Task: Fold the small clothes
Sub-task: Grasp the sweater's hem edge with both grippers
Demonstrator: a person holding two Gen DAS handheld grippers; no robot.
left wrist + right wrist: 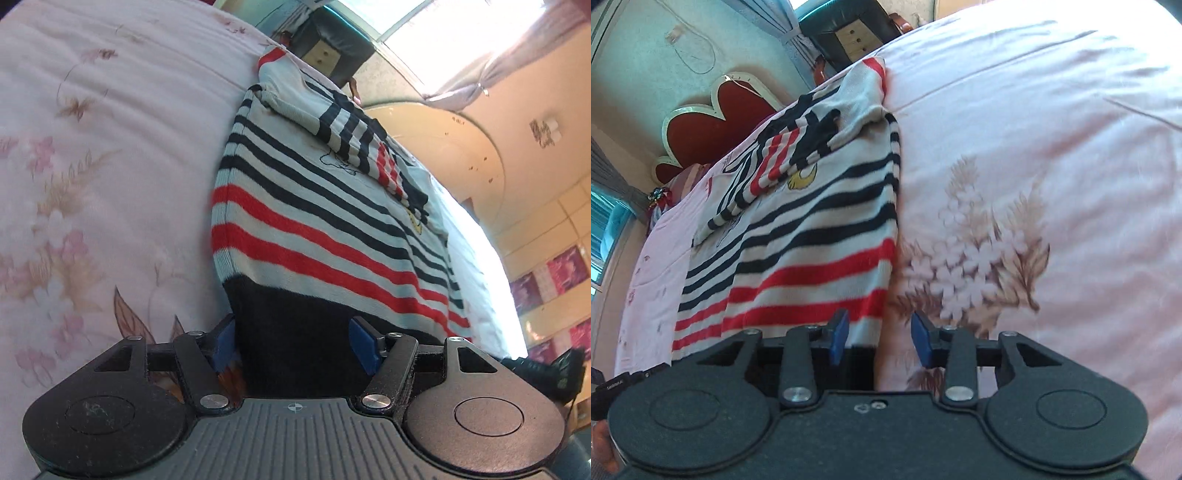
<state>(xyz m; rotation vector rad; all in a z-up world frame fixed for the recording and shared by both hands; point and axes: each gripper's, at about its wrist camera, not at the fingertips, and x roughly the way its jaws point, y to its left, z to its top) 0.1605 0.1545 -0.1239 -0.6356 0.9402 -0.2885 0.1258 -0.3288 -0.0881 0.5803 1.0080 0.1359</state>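
At the near edge of the left wrist view, left tongs point(295, 341) are spread around the dark hem of the striped sweater point(314, 221), pads not pressing. It lies on the floral bedsheet point(92, 166), sleeves already folded inward.

Right wrist view: right tongs point(881, 338) are spread over the hem's right corner, gripping nothing. Remaining, by my judgement: fold the hem up toward the collar.

Sweater point(314, 221) lies on the bedspread point(110, 147); its folded sleeve point(343, 122) lies on top, toward 12 o'clock.
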